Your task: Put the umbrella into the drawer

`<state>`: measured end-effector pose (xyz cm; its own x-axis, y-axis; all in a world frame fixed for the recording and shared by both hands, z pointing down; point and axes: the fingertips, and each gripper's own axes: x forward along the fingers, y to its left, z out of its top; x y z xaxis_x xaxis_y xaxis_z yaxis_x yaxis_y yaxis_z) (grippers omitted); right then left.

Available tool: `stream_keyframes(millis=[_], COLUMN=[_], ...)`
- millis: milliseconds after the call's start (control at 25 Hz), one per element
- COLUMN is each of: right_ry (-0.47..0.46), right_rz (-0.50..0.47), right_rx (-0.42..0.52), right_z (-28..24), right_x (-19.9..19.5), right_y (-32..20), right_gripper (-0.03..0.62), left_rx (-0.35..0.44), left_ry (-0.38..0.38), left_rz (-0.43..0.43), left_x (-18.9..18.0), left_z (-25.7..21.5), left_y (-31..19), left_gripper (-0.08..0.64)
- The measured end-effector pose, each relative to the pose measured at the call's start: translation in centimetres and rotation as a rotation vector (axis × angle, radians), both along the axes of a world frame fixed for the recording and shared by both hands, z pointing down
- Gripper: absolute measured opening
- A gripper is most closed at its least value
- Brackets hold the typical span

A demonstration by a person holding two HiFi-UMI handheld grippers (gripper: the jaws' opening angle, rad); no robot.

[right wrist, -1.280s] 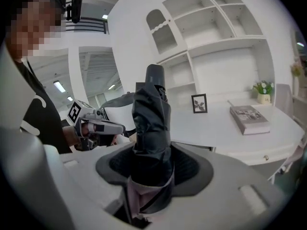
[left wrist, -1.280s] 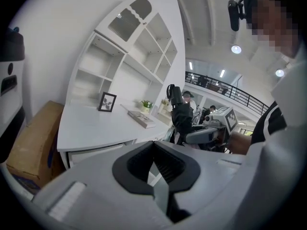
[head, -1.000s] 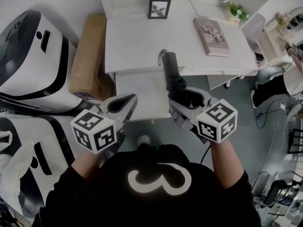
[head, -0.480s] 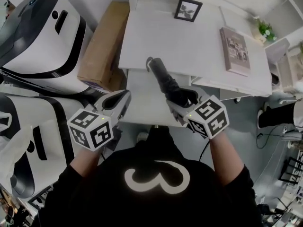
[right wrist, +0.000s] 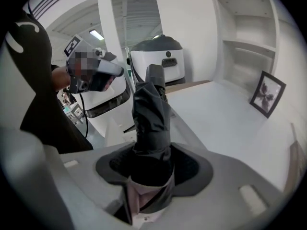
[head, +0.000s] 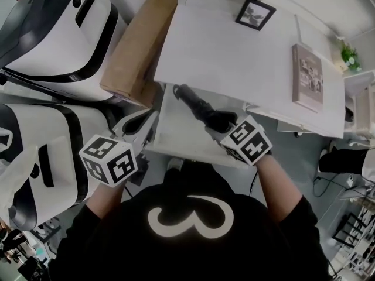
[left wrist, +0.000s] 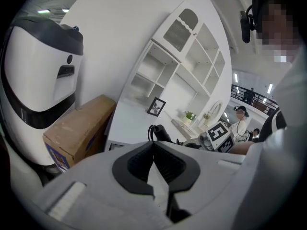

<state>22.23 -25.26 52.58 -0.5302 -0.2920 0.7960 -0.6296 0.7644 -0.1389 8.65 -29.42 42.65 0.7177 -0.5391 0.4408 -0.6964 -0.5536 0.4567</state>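
Right tongs (head: 224,124), clamped on the folded black fabric umbrella (head: 196,104), have dropped and tipped nose-down within the last second. The umbrella now hangs over the open white drawer (head: 173,136), not yet released, so laying it in looks next.

Left tongs (head: 147,120) closed, empty, at the drawer's left front corner.

Ahead of the right tongs, the white counter (head: 234,57) edge sits close to the umbrella's far end. Drawer floor beneath is bare.

White desk (head: 234,57), framed picture (head: 255,13) — book (head: 307,78); cardboard box (head: 137,45) beside, grey floor (head: 299,148), white shelving (left wrist: 182,66)
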Motion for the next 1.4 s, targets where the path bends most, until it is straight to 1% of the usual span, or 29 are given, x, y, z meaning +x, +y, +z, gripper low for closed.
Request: stream_keyframes(millis=[320,520,840,1000,1200,1400], right_ry=[0.129,0.2,0.266,0.293,0.353,0.391], right_rz=[-0.133,-0.189,-0.231,-0.254,-0.276,-0.295], right_rx=[-0.053,-0.087,-0.166,-0.186,-0.224,-0.232], right_z=[5.4,8.7,13.4,15.4,18.4,20.7], right_x=[-1.4,-1.8,-1.9,-2.4,-2.1,-2.4], right_y=[-0.8,-1.0,-0.8,-0.8,-0.6,-0.6], right_gripper=[0.212,0.212,0.212,0.212,0.212,0.212], left_rx=[-0.028,-0.042,-0.067,-0.076,-0.09,-0.114], left_ry=[-0.006,-0.014,-0.024,-0.022,-0.031,-0.043], left_rz=[-0.077,-0.103,-0.135,-0.149,-0.159,-0.169], left_x=[-1.8,-2.5,-3.5,-3.7,-4.2,-4.9], left_z=[1.0,1.7,2.8,3.2,3.8,4.9], left_y=[-0.6,-0.7,-0.9,-1.1,-1.1,-0.9], left_gripper=[0.009,0.009,0.009,0.009,0.009,0.009])
